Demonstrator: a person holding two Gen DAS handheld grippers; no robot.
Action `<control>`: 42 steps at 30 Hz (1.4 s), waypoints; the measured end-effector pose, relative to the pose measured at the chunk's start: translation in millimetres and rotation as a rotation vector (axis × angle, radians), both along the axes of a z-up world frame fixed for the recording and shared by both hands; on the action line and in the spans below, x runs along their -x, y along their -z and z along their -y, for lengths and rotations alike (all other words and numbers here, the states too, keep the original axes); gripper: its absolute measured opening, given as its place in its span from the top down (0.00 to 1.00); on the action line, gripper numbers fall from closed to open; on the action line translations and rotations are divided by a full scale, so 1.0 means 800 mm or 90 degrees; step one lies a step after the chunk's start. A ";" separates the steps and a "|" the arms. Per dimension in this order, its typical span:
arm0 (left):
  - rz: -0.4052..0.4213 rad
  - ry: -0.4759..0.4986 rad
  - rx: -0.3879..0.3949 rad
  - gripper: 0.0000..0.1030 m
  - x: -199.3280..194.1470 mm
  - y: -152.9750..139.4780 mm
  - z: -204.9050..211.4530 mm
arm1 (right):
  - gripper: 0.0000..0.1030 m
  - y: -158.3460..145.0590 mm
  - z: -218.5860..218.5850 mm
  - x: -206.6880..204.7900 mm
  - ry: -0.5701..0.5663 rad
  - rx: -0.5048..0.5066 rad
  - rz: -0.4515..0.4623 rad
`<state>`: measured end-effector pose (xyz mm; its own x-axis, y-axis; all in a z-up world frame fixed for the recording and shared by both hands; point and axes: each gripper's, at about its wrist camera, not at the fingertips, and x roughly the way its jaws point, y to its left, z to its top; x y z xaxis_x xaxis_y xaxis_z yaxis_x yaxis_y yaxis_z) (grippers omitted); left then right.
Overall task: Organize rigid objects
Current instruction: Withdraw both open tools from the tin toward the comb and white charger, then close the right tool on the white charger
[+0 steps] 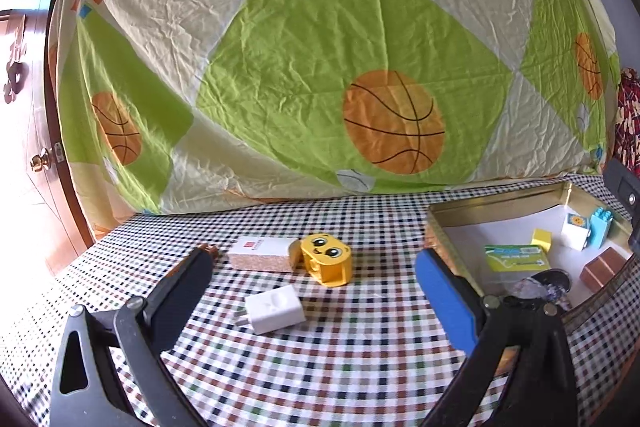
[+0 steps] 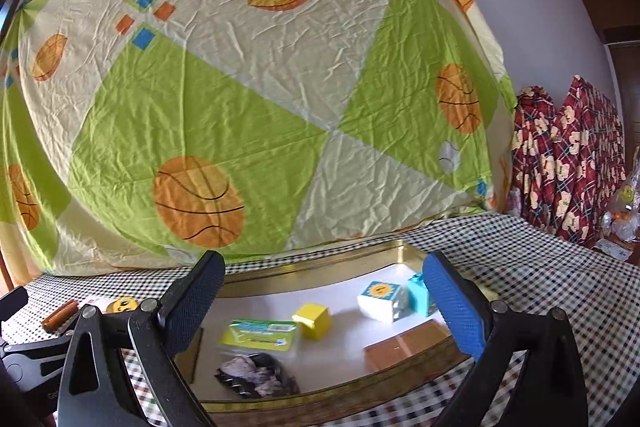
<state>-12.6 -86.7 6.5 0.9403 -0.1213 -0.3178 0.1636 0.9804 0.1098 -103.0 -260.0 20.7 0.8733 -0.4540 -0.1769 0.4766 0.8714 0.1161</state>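
Observation:
In the left wrist view my left gripper (image 1: pixel 316 291) is open and empty, low over the checkered table. A white charger plug (image 1: pixel 275 310) lies between its fingers. Behind it sit a yellow smiley-face block (image 1: pixel 327 259) and a white box (image 1: pixel 262 254). A brown ridged piece (image 1: pixel 208 250) lies by the left finger. The gold tin tray (image 1: pixel 492 207) at the right holds a green packet (image 1: pixel 516 258), a yellow cube (image 1: pixel 542 239), a white sun block (image 1: pixel 576 229), a light blue brick (image 1: pixel 602 227) and a brown box (image 1: pixel 604 269). In the right wrist view my right gripper (image 2: pixel 324 295) is open and empty above the tray (image 2: pixel 320 269).
A basketball-print sheet (image 1: pixel 320 67) hangs behind the table. A wooden door (image 1: pixel 44 147) stands at the left. Red patterned cloth (image 2: pixel 568 155) hangs at the right. A dark crumpled wrapper (image 2: pixel 256 375) lies in the tray's near side.

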 end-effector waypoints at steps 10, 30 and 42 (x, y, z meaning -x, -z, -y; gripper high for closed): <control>-0.017 -0.031 0.004 0.01 -0.025 0.003 -0.058 | 0.02 0.005 -0.058 -0.031 -0.064 -0.001 -0.021; -0.074 -0.180 -0.020 0.01 -0.108 0.014 -0.195 | 0.02 0.020 -0.173 -0.121 -0.239 0.004 -0.119; -0.205 -0.187 0.036 0.01 -0.163 0.038 -0.239 | 0.08 0.055 -0.230 -0.207 -0.378 -0.026 -0.305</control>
